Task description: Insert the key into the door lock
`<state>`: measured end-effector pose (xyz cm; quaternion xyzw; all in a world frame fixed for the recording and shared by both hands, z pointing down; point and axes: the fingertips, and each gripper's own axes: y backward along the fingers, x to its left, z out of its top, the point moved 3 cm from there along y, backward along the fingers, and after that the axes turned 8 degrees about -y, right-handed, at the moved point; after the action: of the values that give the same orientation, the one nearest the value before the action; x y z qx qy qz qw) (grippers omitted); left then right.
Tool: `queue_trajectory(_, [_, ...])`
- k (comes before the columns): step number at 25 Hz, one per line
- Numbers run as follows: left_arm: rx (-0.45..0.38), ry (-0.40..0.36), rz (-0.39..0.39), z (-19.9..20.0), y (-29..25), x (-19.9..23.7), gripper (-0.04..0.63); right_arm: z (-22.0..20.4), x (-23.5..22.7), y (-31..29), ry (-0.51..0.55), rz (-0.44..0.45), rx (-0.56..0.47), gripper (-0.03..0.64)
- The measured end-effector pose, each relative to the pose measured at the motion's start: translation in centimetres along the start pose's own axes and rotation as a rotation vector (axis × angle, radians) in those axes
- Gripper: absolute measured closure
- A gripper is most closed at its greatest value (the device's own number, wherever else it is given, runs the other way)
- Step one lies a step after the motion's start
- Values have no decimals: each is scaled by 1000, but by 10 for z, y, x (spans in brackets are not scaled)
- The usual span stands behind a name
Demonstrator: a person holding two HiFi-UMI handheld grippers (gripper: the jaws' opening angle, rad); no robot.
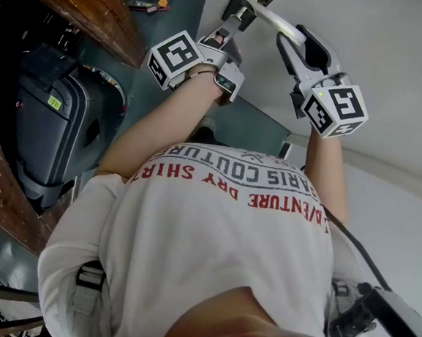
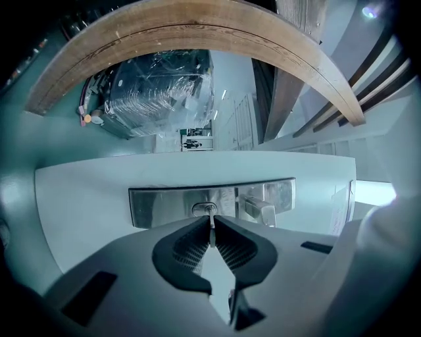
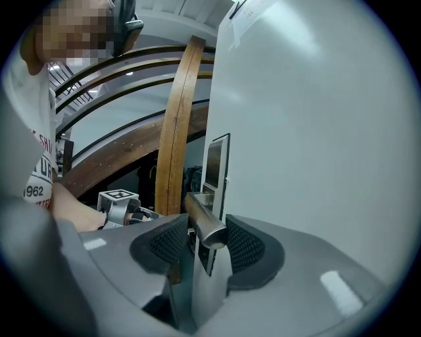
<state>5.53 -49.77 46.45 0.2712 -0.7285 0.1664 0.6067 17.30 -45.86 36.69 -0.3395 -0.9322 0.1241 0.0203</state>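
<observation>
Being clenched in the left gripper (image 2: 210, 222), the key (image 2: 211, 235) is held tip-first at the lock (image 2: 204, 209); it should be kept level and pushed straight while the handle (image 3: 198, 212) is clasped by the right gripper (image 3: 209, 238).

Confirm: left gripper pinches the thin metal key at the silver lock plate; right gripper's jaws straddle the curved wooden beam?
No: the right gripper view shows the right gripper straddling the round steel door handle, not a beam. The left gripper does pinch the thin metal key.
</observation>
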Motion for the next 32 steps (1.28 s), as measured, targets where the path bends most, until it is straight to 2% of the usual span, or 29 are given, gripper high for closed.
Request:
queue_trajectory(16, [-23,15,-32,-1,-3,-2,572,2,1,3,41,52,5,459])
queue_trajectory(19, [-12,-37,-43,0,-3,-2,572,2,2,4,52,73,14,465])
queue_trajectory(21, [-19,-44,-59,0,-5,-1,572,1,1,3,56,81,18,466])
queue_trajectory(24, [-32,-13,-70,-1,-6,0,572,1,-2,2,58,83,19,468])
queue_trajectory(30, [-47,164,-82,-6,-8,1,572,1,-2,4,53,70,7,466])
queue_trajectory(32, [-52,183,-79,-6,-7,2,572,1,-1,3,52,68,7,466])
